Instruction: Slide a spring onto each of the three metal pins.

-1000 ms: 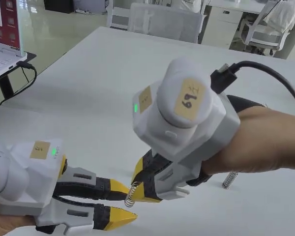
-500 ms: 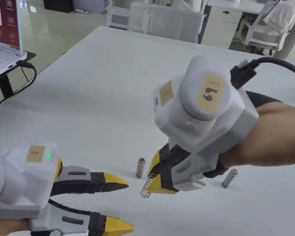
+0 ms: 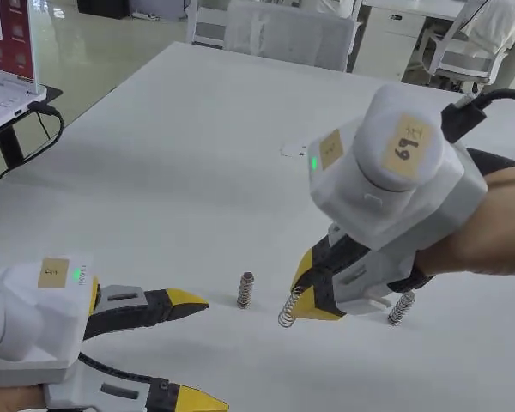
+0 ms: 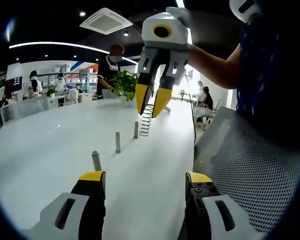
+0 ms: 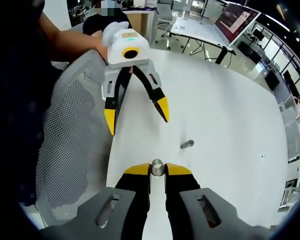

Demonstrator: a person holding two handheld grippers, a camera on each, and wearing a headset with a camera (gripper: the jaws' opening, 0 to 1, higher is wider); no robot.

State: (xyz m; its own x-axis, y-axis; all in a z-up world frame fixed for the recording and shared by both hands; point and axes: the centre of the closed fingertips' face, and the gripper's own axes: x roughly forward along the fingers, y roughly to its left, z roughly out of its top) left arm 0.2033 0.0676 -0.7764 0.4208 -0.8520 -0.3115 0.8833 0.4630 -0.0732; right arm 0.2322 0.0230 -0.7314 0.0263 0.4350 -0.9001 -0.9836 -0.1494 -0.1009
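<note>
My right gripper [image 3: 302, 302] hangs over the white table [image 3: 172, 154], shut on a steel spring [image 3: 287, 311] that dangles from its yellow tips. Left of it a spring [image 3: 245, 290] stands upright on a pin, and another spring [image 3: 401, 307] stands to its right. In the left gripper view the right gripper [image 4: 151, 102] holds its spring [image 4: 146, 120] above a bare metal pin [image 4: 118, 142], with sprung pins before [image 4: 95, 160] and behind [image 4: 136, 130] it. My left gripper [image 3: 208, 352] is open and empty at the near left. The held spring [image 5: 157, 167] shows end-on between the right jaws.
A laptop [image 3: 0, 69] sits on a side stand at the far left, with a cable hanging below. Office chairs [image 3: 283, 34] line the table's far end. A grey mesh chair [image 4: 250, 160] stands beside the table's near edge.
My right gripper has carried the spring to the right, away from the left gripper's tips. The left gripper has drawn back toward the lower left. A sprung pin has come into sight between them.
</note>
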